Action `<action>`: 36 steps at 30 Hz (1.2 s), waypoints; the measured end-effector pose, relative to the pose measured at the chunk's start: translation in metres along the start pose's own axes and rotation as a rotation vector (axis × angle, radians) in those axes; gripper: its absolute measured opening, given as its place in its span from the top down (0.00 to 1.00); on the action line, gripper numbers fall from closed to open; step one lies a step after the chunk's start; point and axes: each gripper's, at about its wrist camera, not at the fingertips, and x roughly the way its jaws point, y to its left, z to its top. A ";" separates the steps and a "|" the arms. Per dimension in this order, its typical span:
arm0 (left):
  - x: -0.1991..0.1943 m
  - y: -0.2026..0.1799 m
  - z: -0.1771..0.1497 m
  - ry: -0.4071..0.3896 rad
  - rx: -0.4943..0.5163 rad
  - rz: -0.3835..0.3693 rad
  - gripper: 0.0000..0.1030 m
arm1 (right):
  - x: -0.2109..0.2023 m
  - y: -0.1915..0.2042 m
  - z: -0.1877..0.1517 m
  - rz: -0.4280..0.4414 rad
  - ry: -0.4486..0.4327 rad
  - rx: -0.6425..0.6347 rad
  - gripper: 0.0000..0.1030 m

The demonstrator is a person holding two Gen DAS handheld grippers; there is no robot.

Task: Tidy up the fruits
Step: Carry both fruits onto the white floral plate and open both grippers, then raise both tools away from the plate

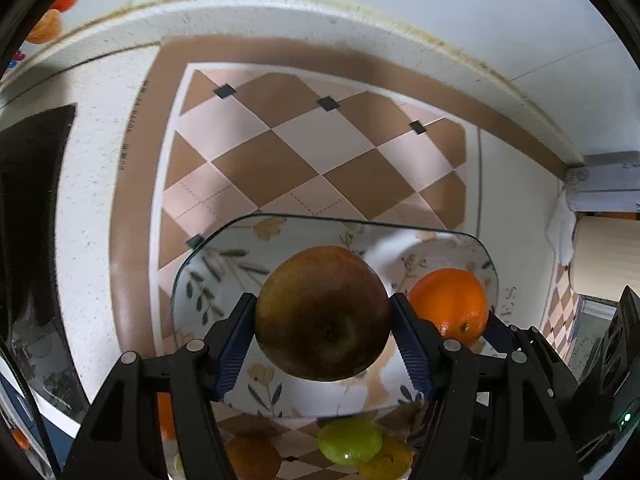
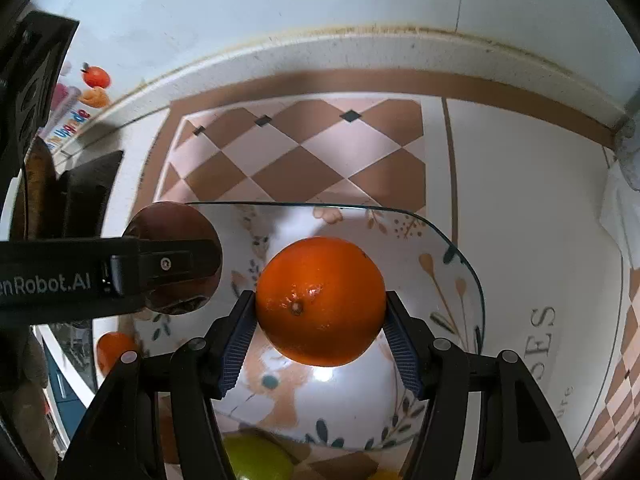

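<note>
1. The left gripper (image 1: 323, 322) is clenched on a dark brown-red apple (image 1: 323, 313); both blue ribbed pads (image 1: 236, 350) press against its sides, and the fruit hangs above a floral plate (image 1: 224, 256).
2. The right gripper (image 2: 320, 320) grasps an orange (image 2: 320, 300) the same way, blue pads (image 2: 238, 346) tight on either flank, its stem end facing the camera, above the same floral plate (image 2: 448, 280).
3. In the left wrist view the orange (image 1: 450, 304) appears just to the right of the apple, over the plate's right part; in the right wrist view the apple (image 2: 176, 232) sits to the left of the orange, half hidden by the black body of the left gripper (image 2: 160, 268).
4. The plate lies on a checked brown-and-pink mat (image 1: 304, 148), which covers a speckled white counter (image 1: 92, 184) against a white wall (image 1: 360, 4).
5. Near the bottom edge of the left wrist view, a green fruit (image 1: 350, 440), a yellow one (image 1: 390, 460) and an orange-coloured one (image 1: 252, 458) sit on the mat just beside the plate.
6. Another orange fruit (image 2: 114, 348) shows at the plate's left side in the right wrist view.
</note>
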 end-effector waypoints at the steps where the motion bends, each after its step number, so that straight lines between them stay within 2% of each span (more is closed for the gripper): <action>1: 0.004 0.000 0.003 0.009 0.001 0.007 0.37 | 0.003 -0.001 0.001 -0.004 0.006 -0.001 0.37; 8: 0.022 -0.001 0.010 0.048 0.004 0.043 0.37 | 0.011 -0.003 0.007 -0.002 0.018 -0.023 0.36; 12: 0.030 -0.003 0.013 0.070 -0.012 0.046 0.37 | 0.010 -0.004 0.009 0.020 0.038 -0.006 0.20; 14: 0.028 -0.003 0.016 0.055 -0.014 0.049 0.37 | 0.005 -0.004 0.008 0.016 0.033 -0.003 0.17; 16: 0.022 0.001 0.018 0.039 -0.017 0.046 0.29 | 0.000 -0.003 0.006 0.008 0.032 0.000 0.12; 18: 0.018 0.003 0.019 0.030 -0.023 0.041 0.17 | -0.007 -0.004 0.003 -0.012 0.029 0.008 0.10; 20: 0.010 0.007 0.018 0.018 -0.014 0.054 0.15 | -0.014 -0.005 -0.002 -0.032 0.031 0.019 0.10; 23: -0.001 0.011 0.010 -0.009 -0.004 0.070 0.15 | -0.029 -0.007 -0.015 -0.077 0.029 0.026 0.10; 27: -0.022 0.016 -0.013 -0.087 0.016 0.109 0.15 | -0.045 -0.004 -0.033 -0.114 0.015 0.030 0.10; 32: -0.051 0.023 -0.056 -0.203 0.031 0.193 0.15 | -0.064 0.002 -0.060 -0.132 -0.001 0.048 0.10; 36: -0.073 0.028 -0.086 -0.274 0.032 0.215 0.15 | -0.087 0.006 -0.084 -0.156 -0.039 0.048 0.10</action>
